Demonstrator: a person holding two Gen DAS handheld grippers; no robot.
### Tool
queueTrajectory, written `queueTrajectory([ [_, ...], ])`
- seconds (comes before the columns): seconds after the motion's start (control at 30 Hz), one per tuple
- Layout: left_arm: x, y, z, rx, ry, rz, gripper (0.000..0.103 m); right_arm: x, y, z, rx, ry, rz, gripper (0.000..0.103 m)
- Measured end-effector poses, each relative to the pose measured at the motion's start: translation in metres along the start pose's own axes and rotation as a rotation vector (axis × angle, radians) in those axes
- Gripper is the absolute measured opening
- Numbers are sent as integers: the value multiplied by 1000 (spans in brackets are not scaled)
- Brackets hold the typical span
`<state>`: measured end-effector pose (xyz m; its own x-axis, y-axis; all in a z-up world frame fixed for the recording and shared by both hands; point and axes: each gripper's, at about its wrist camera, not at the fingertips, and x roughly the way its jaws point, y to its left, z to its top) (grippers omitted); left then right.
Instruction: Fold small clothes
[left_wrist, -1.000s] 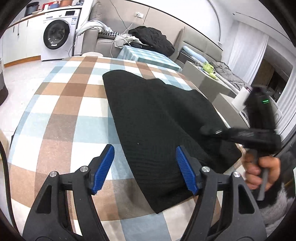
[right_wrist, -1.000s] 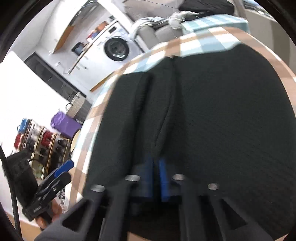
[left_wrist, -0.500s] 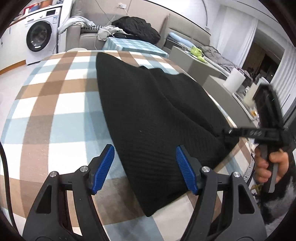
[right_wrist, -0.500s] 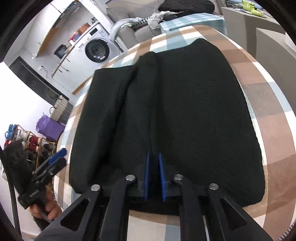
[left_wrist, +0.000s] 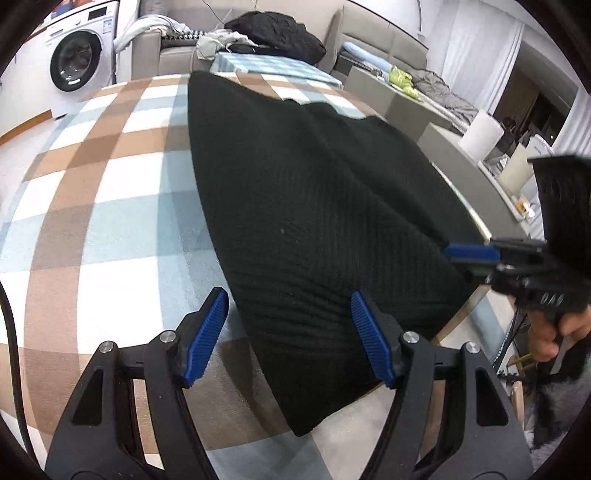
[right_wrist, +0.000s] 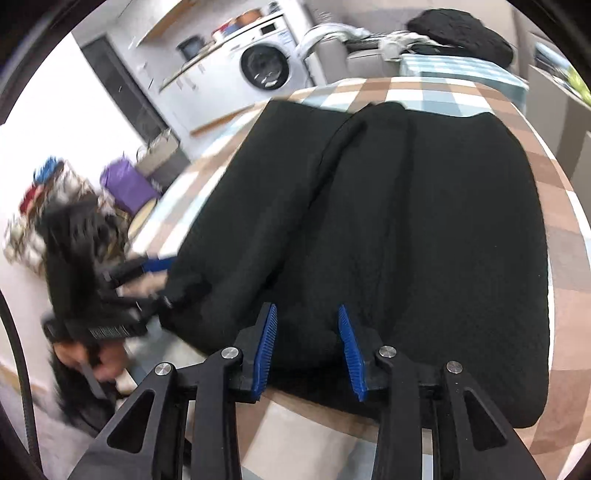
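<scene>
Garment far edge cut off | left tool wide, empty | right tool opening, unclamped

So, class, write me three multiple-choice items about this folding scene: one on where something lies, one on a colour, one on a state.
1. Where does the black garment lie?
A. On the checked tablecloth
B. On the sofa
C. In the washing machine

2. What colour are the pads of the left tool?
A. Red
B. Blue
C. Green

3. How do the jaws of the right tool stand?
A. Clamped tight on the cloth
B. Apart, pressing on nothing
C. Holding a cup

Answers:
1 A, the garment spreads flat over the brown, blue and white checks.
2 B, both ribbed pads in the left wrist view are blue.
3 B, the right wrist view shows a gap between the pads, which are opening above the garment's near edge without pinching it.
</scene>
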<state>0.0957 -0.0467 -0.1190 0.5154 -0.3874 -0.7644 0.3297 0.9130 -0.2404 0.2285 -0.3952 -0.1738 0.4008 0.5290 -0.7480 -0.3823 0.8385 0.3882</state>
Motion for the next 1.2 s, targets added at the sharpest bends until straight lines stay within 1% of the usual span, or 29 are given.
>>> queueTrajectory([
  [0.03, -3, 2, 2, -7, -8, -2, 67, 0, 1, -1, -26, 2, -7, 19],
  [0.07, -6, 4, 3, -17, -17, -6, 67, 0, 3, -3, -55, 6, -22, 9],
  [0.1, -9, 7, 6, -28, -26, -7, 67, -2, 3, -3, -79, 10, -21, 4],
  [0.17, -16, 11, 10, -43, -47, -3, 67, -14, 4, -5, -95, -22, -6, 3],
  [0.23, -22, 14, 14, -48, -65, 3, 67, -31, 4, -9, -69, -50, 33, 3],
  [0.27, -24, 16, 15, -49, -71, 6, 67, -36, 3, -12, -62, -54, 29, 3],
  [0.3, -26, 17, 17, -50, -75, 8, 67, -40, 3, -15, -58, -50, 16, 3],
  [0.43, -25, 17, 17, -47, -66, 17, 67, -26, -8, -25, -29, 36, -47, 3],
  [0.5, -25, 16, 16, -46, -62, 12, 67, -30, -12, -24, -10, 16, -27, 7],
  [0.57, -24, 15, 15, -43, -60, 4, 67, -41, -15, -18, 18, -44, 11, 16],
  [0.6, -23, 15, 15, -42, -58, 6, 67, -44, -16, -13, 34, -75, 39, 27],
  [0.63, -22, 14, 15, -41, -56, 8, 67, -41, -17, -8, 45, -86, 57, 42],
  [0.67, -22, 14, 14, -41, -54, 9, 67, -34, -16, -2, 51, -85, 80, 47],
  [0.7, -23, 14, 14, -44, -54, 8, 67, -30, -12, 2, 48, -83, 94, 51],
  [0.77, -25, 15, 14, -46, -58, 10, 67, -10, -3, 11, 37, -60, 145, 51],
  [0.8, -26, 16, 14, -47, -63, 13, 67, 0, 0, 12, 37, -37, 154, 50],
  [0.83, -27, 17, 15, -51, -68, 14, 67, 12, 2, 12, 28, -13, 170, 38],
  [0.87, -29, 19, 15, -57, -70, 15, 67, 21, 4, 12, 17, 6, 175, 24],
  [0.9, -30, 20, 15, -60, -72, 18, 67, 27, 8, 12, 3, 30, 170, 7],
  [0.93, -32, 21, 15, -61, -76, 23, 67, 25, 12, 13, -11, 25, 188, 6],
  [1.0, -37, 22, 16, -61, -86, 29, 67, 7, 16, 14, -13, -21, 232, 6],
  [1.07, -39, 22, 16, -60, -89, 22, 67, -23, 12, 17, 48, -65, 311, 5],
  [1.1, -39, 21, 17, -56, -88, 19, 67, -29, 10, 16, 59, -72, 321, 5],
  [1.13, -37, 20, 17, -49, -82, 16, 67, -34, 6, 15, 82, -65, 316, 5],
  [1.2, -32, 15, 16, -41, -70, 3, 67, -31, 2, 10, 81, -34, 248, 5],
])
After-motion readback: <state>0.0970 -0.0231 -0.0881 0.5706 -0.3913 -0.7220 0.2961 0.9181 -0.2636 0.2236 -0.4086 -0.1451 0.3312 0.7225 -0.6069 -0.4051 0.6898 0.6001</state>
